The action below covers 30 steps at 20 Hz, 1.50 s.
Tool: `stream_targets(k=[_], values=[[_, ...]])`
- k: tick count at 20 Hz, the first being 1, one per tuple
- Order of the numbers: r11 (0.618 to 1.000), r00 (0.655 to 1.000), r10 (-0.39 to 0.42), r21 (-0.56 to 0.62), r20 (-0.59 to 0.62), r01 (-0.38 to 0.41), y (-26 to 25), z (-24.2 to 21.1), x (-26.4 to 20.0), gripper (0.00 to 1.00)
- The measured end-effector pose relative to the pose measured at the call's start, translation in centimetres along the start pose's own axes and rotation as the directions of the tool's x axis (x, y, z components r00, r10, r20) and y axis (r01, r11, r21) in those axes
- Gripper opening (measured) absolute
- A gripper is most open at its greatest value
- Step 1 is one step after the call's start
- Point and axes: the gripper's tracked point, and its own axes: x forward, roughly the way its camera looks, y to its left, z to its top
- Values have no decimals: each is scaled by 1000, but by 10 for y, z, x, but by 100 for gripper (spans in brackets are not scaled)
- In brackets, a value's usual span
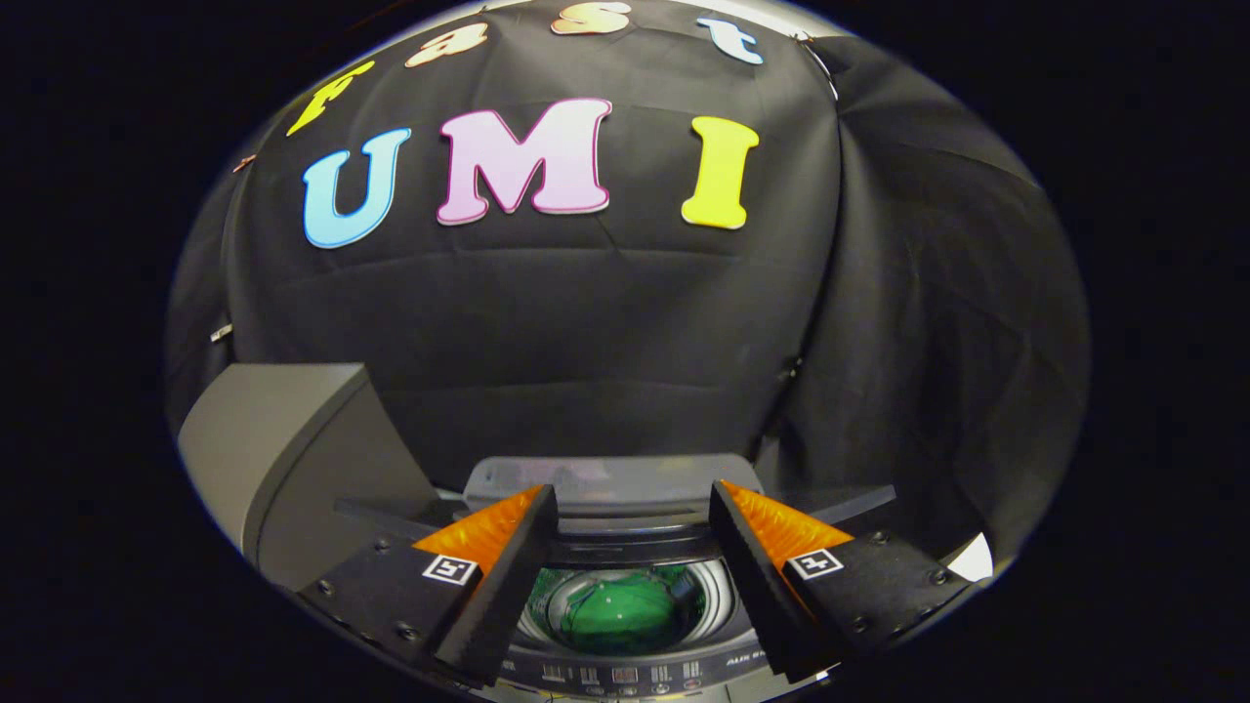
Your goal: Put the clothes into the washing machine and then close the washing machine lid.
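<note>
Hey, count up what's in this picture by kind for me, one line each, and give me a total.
Washing machine, drum open: 1
Raised grey lid beside the opening: 1
Green clothing inside the drum: 1 bundle; separate pieces cannot be told
Gripper, jaws open and empty above the drum: 1
Total: 4

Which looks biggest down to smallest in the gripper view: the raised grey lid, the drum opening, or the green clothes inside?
1. Raised grey lid, though being near the camera enlarges it.
2. Drum opening, between the open jaws of the gripper.
3. Green clothes, lying inside the drum.
</note>
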Motion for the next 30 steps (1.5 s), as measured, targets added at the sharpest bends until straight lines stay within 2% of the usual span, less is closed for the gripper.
stream_targets(k=[2, 4, 9, 14, 18, 20, 23, 30], values=[[1000, 1000, -6, 26, -4, 6, 0, -17, -13, 99], [998, 1000, -8, 55, 30, 7, 8, -13, -23, 99], [993, 981, 22, 111, 194, -45, 36, 47, -41, 99], [980, 912, 45, 158, 408, -118, 61, 125, -77, 99], [979, 840, 75, 121, 537, -165, 94, 164, -104, 98], [976, 821, 115, 92, 560, -199, 116, 169, -116, 98], [974, 812, 150, 55, 563, -218, 133, 166, -124, 99], [974, 837, 143, 74, 529, -213, 135, 157, -124, 99]])
